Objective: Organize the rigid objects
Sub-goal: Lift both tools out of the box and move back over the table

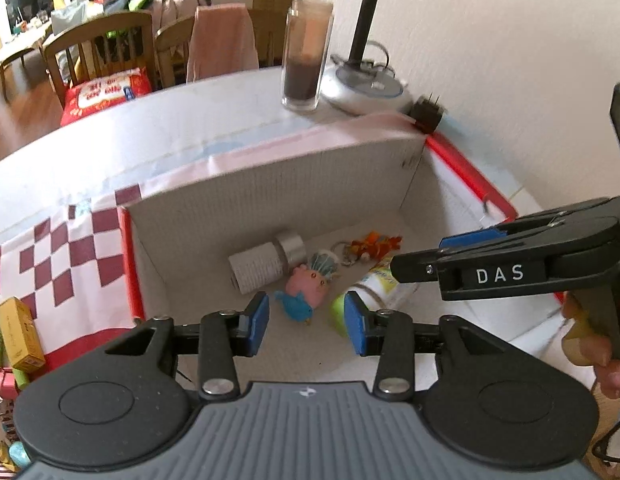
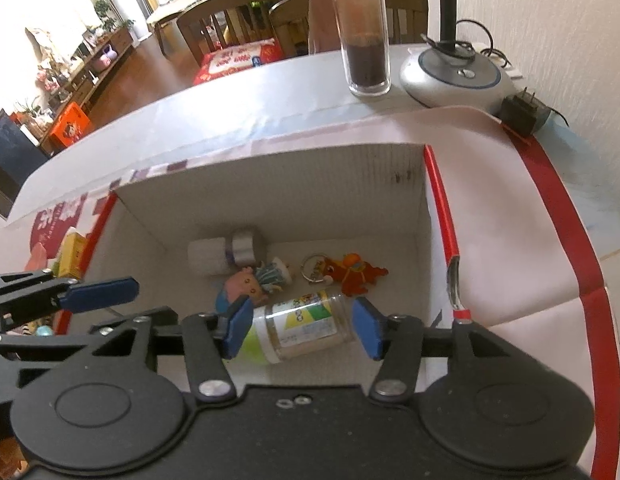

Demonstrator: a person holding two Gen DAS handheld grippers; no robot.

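Both grippers hang over the open cardboard box on the counter, which already holds several items on its floor. The right gripper has its fingers spread with nothing pressed between them; the clear jar with a green lid lies on its side directly beneath, framed by the blue pads but apparently free of them, so the drop looks complete. The left gripper is likewise parted and empty above the pink and blue toy figure. At about eleven o'clock from the jar lie a white bottle with a silver cap and, at one o'clock, an orange keychain toy. To finish this step well, each hand should probably lift straight up and clear of the box walls before swinging away, keeping the fingers apart so a pad does not snag the jar or nudge the toys. The next pickup likely sits at nine o'clock outside the box, where a yellow carton and other small goods wait. Readable writing is sparse: "DAS" shows on the right gripper's side in the left wrist view; the jar's label print is too blurred to read.
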